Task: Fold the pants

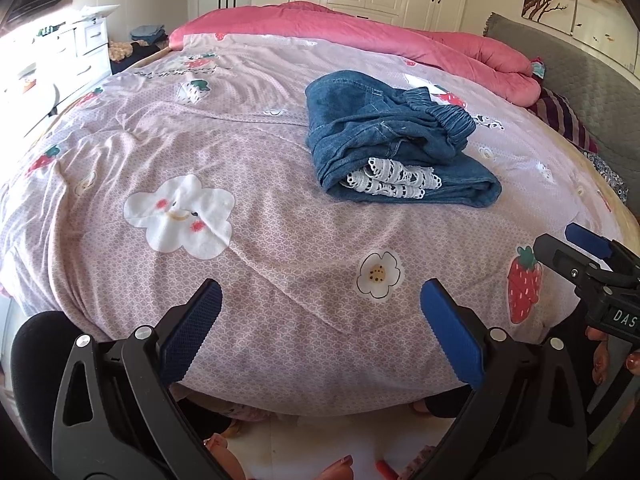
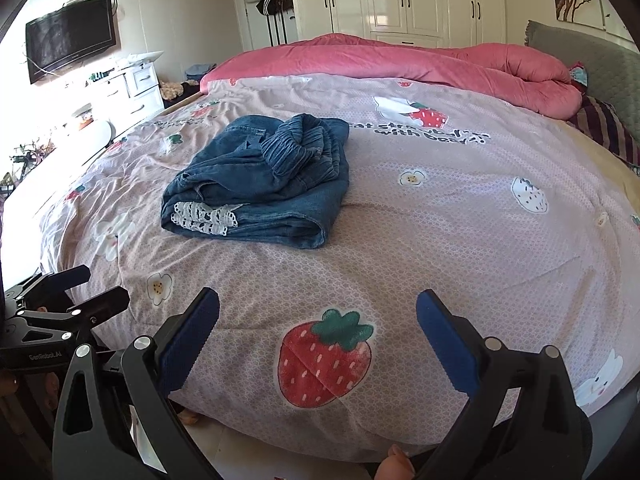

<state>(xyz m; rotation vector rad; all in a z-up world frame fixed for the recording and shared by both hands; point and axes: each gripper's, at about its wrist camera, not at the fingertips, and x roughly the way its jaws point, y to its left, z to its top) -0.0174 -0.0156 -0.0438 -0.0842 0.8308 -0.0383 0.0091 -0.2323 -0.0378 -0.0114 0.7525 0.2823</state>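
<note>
Both tools, left tool (image 1: pixel 320 316) and right tool (image 2: pixel 318 328), hang spread wide and empty at my bed's (image 2: pixel 480 240) near edge. One pair of denim pants (image 2: pixel 260 184) lies folded mid-bed, well apart; its white lace trim (image 2: pixel 204 218) is partly tucked inside.

Right gripper (image 1: pixel 576 256) body reads "DAS", cut off; left gripper (image 2: pixel 96 292) "GenRobot.AI"; bedspread (image 2: pixel 440 240) far print "with bear", partly legible.

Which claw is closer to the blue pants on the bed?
Neither clearly; it's about even. The left claw sits at the bed's near edge with the pants ahead and to its right. The right claw has them ahead-left. Both are open, touching nothing.
</note>
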